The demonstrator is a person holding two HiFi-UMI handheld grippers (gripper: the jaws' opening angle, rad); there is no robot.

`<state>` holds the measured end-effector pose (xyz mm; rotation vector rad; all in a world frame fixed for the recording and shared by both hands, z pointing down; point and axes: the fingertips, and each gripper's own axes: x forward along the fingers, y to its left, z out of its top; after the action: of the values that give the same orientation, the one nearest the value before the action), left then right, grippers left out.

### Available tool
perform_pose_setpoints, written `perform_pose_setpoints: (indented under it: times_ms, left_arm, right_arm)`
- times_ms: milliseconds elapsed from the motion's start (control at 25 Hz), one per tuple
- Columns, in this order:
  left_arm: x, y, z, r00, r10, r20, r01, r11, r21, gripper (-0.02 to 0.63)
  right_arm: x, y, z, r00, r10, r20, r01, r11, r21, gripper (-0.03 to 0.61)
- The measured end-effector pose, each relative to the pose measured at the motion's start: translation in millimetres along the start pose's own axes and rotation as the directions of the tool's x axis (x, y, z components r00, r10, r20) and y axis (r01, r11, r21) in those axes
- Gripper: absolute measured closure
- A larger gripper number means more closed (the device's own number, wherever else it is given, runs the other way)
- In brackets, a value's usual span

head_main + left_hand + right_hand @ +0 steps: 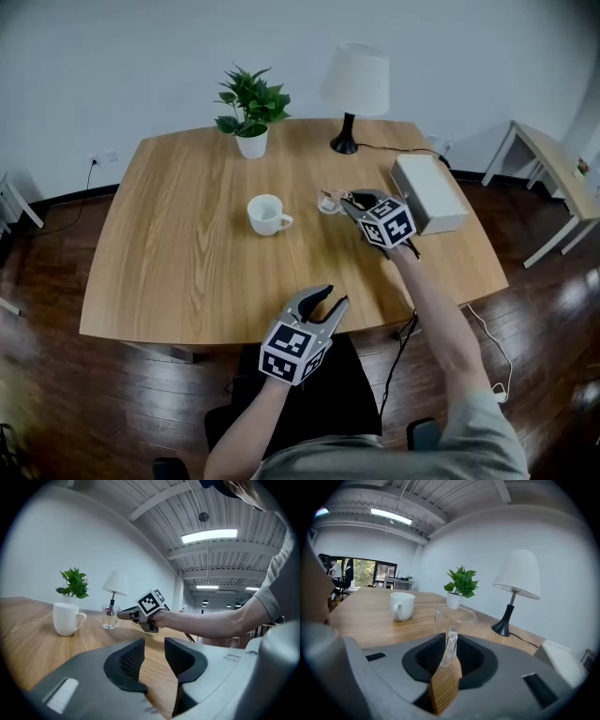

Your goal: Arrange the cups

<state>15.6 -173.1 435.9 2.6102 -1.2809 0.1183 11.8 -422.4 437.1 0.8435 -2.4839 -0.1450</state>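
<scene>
A clear glass cup (pixel 329 202) (pixel 454 616) stands right of centre on the wooden table (pixel 187 281). My right gripper (pixel 345 200) (pixel 450 645) is shut on its handle, which shows thin and upright between the jaws. In the left gripper view the glass cup (pixel 109 616) looks set down on the tabletop. A white mug (pixel 267 214) (pixel 67 618) (pixel 402 605) sits to the glass's left, handle towards it. My left gripper (pixel 330 298) (pixel 154 656) hovers at the table's near edge, open with a narrow gap and nothing in it.
A potted plant (pixel 251 112) and a white-shaded lamp (pixel 354 89) stand at the back of the table. A white box (pixel 428 192) lies just right of my right gripper. A pale side table (pixel 553 173) stands off to the right on the dark floor.
</scene>
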Motion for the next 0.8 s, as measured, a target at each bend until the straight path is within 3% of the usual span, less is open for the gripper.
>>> perform_pose_setpoints:
  times_ms: [200,480,640,800]
  left_arm:
    - [0.3,-0.4,-0.5,1.0,-0.002,0.001,0.002,1.0,0.0,0.471]
    - [-2.4,0.8,0.9,1.0,-0.001,0.003,0.001,1.0,-0.001,0.471]
    - [-2.0,-1.5,2.4,1.0,-0.008,0.007,0.008,1.0,-0.004,0.471]
    - [-1.0,-1.9,1.4,1.0,-0.01,0.001,0.01,1.0,0.0,0.471]
  right_arm:
    - [-11.7,-5.1,-2.0,0.999,0.028,0.035,-0.032,0.992,0.125,0.517]
    - [-61.7,-44.1,3.4,0.992,-0.032,0.121,0.002,0.971,0.237,0.517]
    - [-113.6,-111.3,16.0,0.977,-0.158,0.143,0.119,0.961,0.248,0.517]
    - [-150.4,-198.4,-5.7,0.944,-0.324,0.058,0.294,0.909,0.297,0.517]
